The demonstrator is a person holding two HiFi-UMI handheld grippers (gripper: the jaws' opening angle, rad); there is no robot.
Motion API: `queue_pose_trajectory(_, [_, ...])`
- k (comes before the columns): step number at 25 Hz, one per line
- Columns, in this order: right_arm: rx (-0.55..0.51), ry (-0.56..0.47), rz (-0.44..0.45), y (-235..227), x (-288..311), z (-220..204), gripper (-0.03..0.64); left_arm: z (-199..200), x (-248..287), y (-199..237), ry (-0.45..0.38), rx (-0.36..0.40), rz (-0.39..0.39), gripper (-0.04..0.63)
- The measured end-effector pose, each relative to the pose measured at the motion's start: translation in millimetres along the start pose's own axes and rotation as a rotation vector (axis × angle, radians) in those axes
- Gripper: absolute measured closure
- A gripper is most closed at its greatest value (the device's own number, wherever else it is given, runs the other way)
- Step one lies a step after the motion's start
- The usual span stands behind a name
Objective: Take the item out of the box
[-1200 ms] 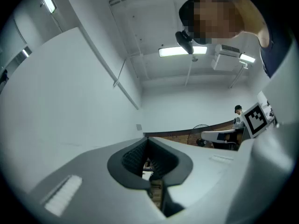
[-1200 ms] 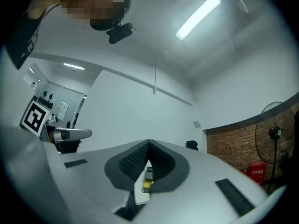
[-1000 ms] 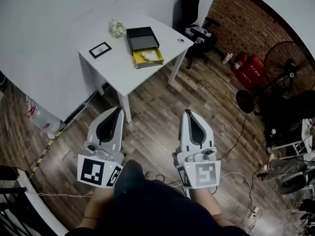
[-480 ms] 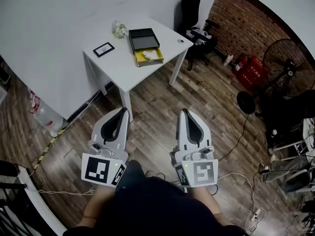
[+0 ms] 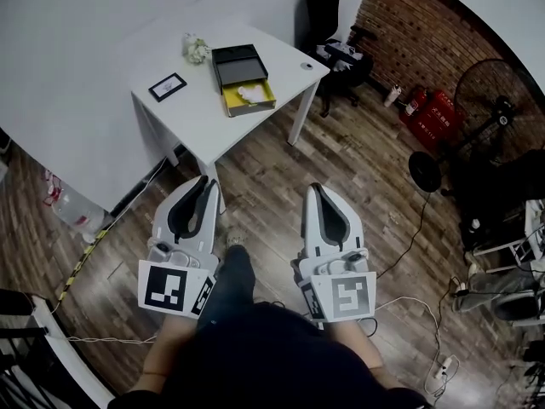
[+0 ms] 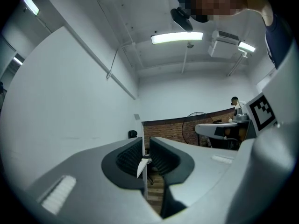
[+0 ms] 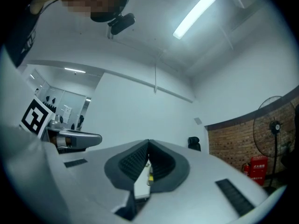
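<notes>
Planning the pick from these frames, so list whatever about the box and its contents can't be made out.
- White item in the yellow drawer: head view, too small to identify.
- Black box, upper part: head view, too small and dark to tell what it holds.
- Framed card, its print: head view, too small.
- Box in the gripper views: hidden by the left gripper, jaws opening, and the shut right gripper; only a table sliver shows.

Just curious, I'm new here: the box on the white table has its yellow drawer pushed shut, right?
No. In the head view the yellow drawer of the box on the white table is pulled open, not shut.
</notes>
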State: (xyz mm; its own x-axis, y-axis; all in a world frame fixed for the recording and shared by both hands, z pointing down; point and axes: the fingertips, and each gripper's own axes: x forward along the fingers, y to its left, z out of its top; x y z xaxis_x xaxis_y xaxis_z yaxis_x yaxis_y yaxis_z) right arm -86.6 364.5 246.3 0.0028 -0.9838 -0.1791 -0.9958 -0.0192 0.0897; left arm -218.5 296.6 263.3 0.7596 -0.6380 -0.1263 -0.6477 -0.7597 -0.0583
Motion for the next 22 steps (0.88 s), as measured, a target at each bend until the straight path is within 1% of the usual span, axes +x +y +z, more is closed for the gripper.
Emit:
queue_pose_trajectory(2, [-0.003,-0.002,-0.003,-9,20,-5,0.606,-6,21,11,0.005,-0.005,-0.002,0.501])
queue_pose_trajectory(3, [-0.006,0.0,-0.003,-13,31,-8,0.606,-9,33,17,0.008,-0.012,-0.008,0.491])
queue_pose_trajectory(6, [-0.017,0.011,-0.007,-25,72,-18,0.606,-19,71,41,0.01,-0.027,-0.026,0.489])
queue_pose_trajectory(10, [-0.031,0.017,-0.023,-45,139,-24,0.606,-27,128,80,0.006,-0.011,-0.046,0.489])
queue_pose_trajectory(15, [-0.031,0.035,-0.068,-70,213,-36,0.606,-36,195,123,0.02,-0.009,-0.083,0.489])
queue_pose_trajectory(22, [-0.022,0.05,-0.123,-98,289,-63,0.606,-58,273,162,0.029,-0.013,-0.14,0.489])
